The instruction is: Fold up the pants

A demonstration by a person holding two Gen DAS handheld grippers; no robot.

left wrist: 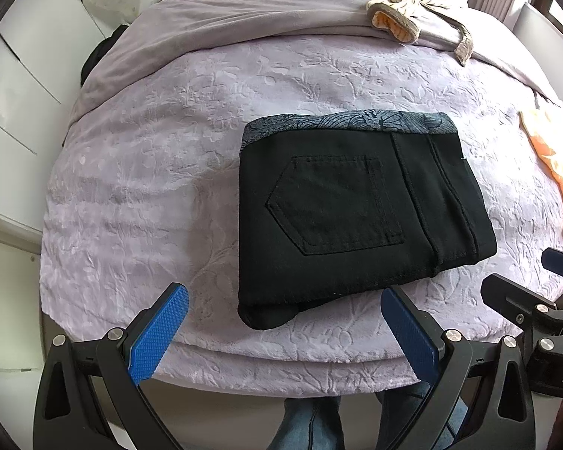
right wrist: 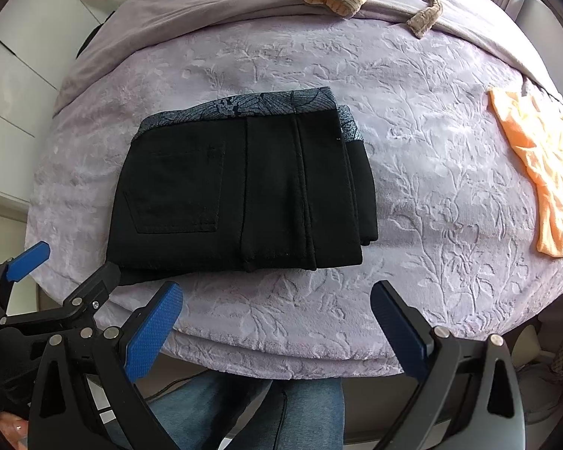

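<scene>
Black pants (left wrist: pixel 356 210) lie folded into a compact rectangle on the lilac bedspread (left wrist: pixel 161 157), back pocket up and a grey patterned waistband along the far edge. The right wrist view has the same pants (right wrist: pixel 244 191) left of centre. My left gripper (left wrist: pixel 285 300) hovers open at the near edge of the bed, just short of the fold, with nothing between its blue pads. My right gripper (right wrist: pixel 277 298) is also open and empty, held beside the left one over the bed's near edge. Neither touches the pants.
An orange garment (right wrist: pixel 540 165) lies at the bed's right side. A striped beige and orange garment (left wrist: pixel 409 3) sits at the far end on a folded grey blanket (left wrist: pixel 244 11). White cabinets (left wrist: pixel 15 86) stand to the left. A person's jeans-clad legs (right wrist: pixel 300 408) are below the bed edge.
</scene>
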